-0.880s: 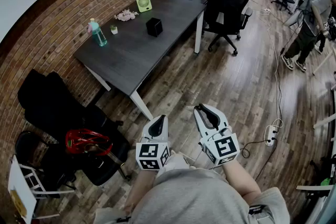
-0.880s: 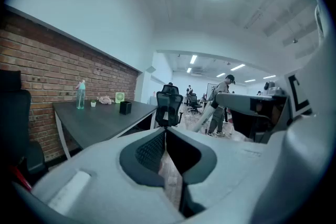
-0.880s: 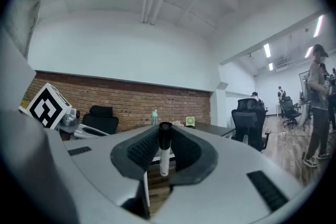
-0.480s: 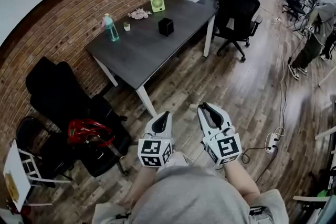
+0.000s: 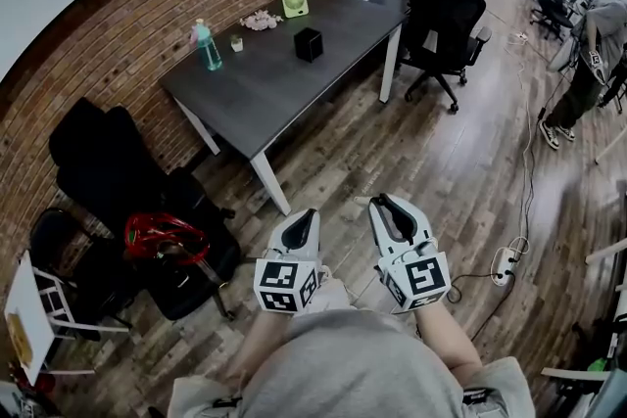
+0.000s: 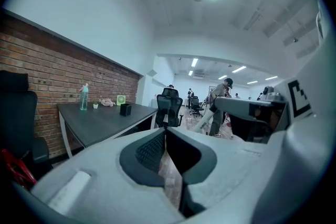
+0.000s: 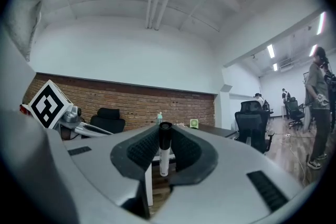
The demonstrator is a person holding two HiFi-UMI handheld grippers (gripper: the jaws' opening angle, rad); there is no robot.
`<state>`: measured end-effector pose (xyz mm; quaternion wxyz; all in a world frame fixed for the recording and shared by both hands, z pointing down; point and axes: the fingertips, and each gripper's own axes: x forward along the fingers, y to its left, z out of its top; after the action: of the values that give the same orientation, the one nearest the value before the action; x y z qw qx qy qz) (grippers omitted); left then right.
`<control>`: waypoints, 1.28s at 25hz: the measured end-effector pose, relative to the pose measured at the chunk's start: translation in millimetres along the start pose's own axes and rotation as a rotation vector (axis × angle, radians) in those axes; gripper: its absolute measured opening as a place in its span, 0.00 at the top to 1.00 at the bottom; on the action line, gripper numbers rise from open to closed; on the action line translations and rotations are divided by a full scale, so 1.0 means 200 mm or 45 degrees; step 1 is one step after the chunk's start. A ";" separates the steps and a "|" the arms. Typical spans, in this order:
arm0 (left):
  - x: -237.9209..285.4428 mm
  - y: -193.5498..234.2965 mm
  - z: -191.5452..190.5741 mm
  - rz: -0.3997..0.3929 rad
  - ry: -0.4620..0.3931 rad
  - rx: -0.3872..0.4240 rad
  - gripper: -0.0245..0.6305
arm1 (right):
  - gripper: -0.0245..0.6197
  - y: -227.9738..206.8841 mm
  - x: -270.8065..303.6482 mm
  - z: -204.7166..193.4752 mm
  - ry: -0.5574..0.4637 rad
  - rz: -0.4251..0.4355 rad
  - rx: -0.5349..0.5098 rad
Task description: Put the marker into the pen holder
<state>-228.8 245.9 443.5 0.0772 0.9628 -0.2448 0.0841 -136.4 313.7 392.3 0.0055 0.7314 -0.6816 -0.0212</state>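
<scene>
A white marker [image 7: 164,157] with a black cap stands upright between the pads of my right gripper [image 7: 165,131], which is shut on it. In the head view the right gripper [image 5: 384,203] is held close to the person's body above the wooden floor. My left gripper [image 5: 306,213] is beside it, shut with nothing between its jaws; in its own view the left gripper [image 6: 165,131] has its pads meeting. The black cube-shaped pen holder [image 5: 309,44] sits on the dark table [image 5: 265,93], far ahead of both grippers, and the pen holder [image 6: 125,109] also shows in the left gripper view.
On the table stand a green bottle [image 5: 205,45], a small green fan [image 5: 293,3] and a tiny plant pot [image 5: 236,43]. Black office chairs [image 5: 441,15] flank it. A red helmet [image 5: 162,238] lies on a chair at left. A power strip [image 5: 506,264] lies on the floor.
The head view has shifted a little, so the table sits slightly further right in the picture. Both grippers stay side by side near the body, marker still held.
</scene>
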 end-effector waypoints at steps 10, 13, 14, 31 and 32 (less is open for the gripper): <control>0.08 -0.02 -0.02 0.004 0.023 0.011 0.93 | 0.85 -0.05 0.02 -0.02 0.005 0.027 -0.020; 0.13 -0.01 -0.01 0.006 0.027 0.007 0.93 | 0.85 -0.10 0.06 -0.03 0.008 0.021 -0.013; 0.14 -0.01 0.00 0.006 0.029 0.007 0.93 | 0.85 -0.11 0.07 -0.03 0.010 0.017 -0.011; 0.66 0.25 0.10 0.001 0.018 -0.024 0.93 | 0.85 -0.42 0.57 -0.06 0.019 0.003 -0.020; 0.70 0.27 0.12 -0.001 0.017 -0.025 0.93 | 0.85 -0.44 0.61 -0.05 0.022 0.002 -0.022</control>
<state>-130.6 130.3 454.4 0.0882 0.9615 -0.2448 0.0882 -39.5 197.9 397.2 0.0177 0.7310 -0.6818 -0.0208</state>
